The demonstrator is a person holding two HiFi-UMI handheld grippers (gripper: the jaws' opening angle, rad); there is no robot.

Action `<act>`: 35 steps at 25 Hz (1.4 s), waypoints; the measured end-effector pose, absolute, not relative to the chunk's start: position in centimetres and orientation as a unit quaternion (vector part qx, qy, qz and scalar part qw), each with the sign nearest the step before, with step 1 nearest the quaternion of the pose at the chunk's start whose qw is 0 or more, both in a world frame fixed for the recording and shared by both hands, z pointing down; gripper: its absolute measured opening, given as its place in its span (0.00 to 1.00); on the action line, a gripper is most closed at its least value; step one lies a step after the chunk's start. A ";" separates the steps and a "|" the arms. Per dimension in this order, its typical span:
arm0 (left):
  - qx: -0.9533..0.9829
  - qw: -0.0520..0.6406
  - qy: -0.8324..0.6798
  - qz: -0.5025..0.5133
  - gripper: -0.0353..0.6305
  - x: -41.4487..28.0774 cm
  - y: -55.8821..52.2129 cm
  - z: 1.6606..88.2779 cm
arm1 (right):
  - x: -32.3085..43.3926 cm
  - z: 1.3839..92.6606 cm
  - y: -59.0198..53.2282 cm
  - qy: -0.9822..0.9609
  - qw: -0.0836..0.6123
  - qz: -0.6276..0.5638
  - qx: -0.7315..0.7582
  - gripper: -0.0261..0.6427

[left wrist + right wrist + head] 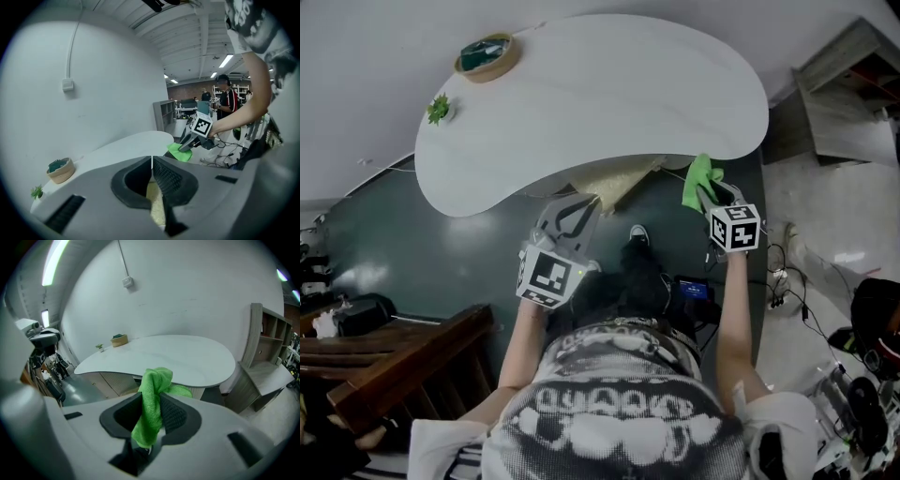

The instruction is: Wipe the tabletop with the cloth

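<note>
The right gripper point(710, 194) pinches the green cloth point(697, 178) just off the worktop's point(609, 94) 5 o'clock edge. The left gripper point(574, 208) is pressed together and empty. Wiping looks not yet begun.

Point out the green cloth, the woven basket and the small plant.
green cloth point(151, 404), right gripper view, the fold clamped between the jaws
woven basket point(499, 71), head view, its tan wall
small plant point(439, 109), head view, its leaves

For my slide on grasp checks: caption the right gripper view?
A bright green terry cloth pinched in the right tongs, facing the white curved tabletop.
</note>
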State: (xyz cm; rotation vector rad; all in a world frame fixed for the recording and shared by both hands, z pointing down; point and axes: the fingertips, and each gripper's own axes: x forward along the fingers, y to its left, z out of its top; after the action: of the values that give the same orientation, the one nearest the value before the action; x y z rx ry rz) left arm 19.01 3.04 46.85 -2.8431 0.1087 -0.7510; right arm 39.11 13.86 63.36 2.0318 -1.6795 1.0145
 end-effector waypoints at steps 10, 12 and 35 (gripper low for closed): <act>-0.962 0.123 0.007 -0.242 0.07 8.7 2.9 46.4 | 27.1 59.7 15.4 -0.562 0.129 0.347 0.740 0.21; -0.962 0.135 0.000 -0.239 0.07 5.9 2.6 46.2 | 23.9 59.1 15.3 -0.562 0.126 0.344 0.742 0.21; -0.971 0.123 -0.058 -0.196 0.07 -5.1 6.8 45.8 | 5.5 52.6 18.0 -0.571 0.102 0.298 0.758 0.21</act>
State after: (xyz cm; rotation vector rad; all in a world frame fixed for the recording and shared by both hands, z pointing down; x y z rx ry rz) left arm -5.13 6.80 45.81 -2.8335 -0.1682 -0.5722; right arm 5.49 17.99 52.56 2.2379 -1.6863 0.8804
